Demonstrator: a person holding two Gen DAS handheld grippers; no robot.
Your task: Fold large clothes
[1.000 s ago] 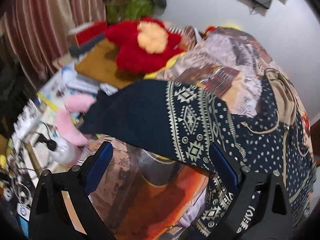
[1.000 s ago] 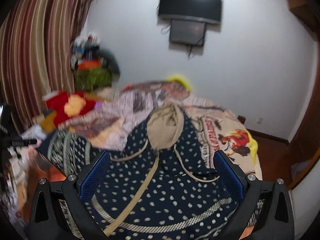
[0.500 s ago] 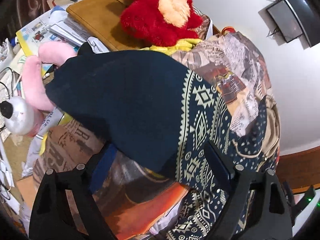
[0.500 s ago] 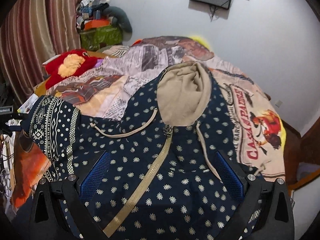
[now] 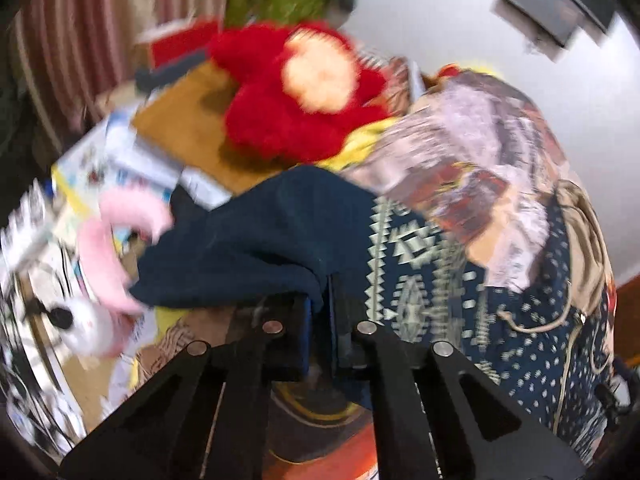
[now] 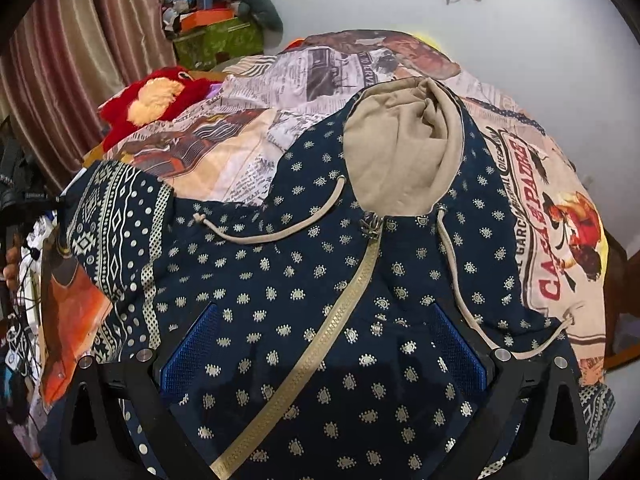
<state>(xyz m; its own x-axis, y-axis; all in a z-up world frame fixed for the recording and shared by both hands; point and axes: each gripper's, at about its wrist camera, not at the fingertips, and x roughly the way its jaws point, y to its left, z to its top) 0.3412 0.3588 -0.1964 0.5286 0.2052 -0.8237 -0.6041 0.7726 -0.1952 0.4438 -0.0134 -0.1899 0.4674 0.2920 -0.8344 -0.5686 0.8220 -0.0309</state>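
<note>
While our left claw (image 5: 320, 312) pinches the hoodie (image 6: 320, 300) sleeve, our right claw (image 6: 324, 344) gapes over its zipper (image 6: 320, 344); bedspread (image 6: 556, 264) lettering at three o'clock reads "CASA".

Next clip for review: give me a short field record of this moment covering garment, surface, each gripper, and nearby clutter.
garment: navy hooded jacket, spread front-up, beige hood lining, zipper closed
surface: bed with printed bedspread
left gripper: shut on the plain navy end of the patterned sleeve
right gripper: open, jaws wide over the jacket's chest, either side of the zipper
clutter: red plush toy and pink plush toy beside the bed
image quality: left wrist view blurred
</note>
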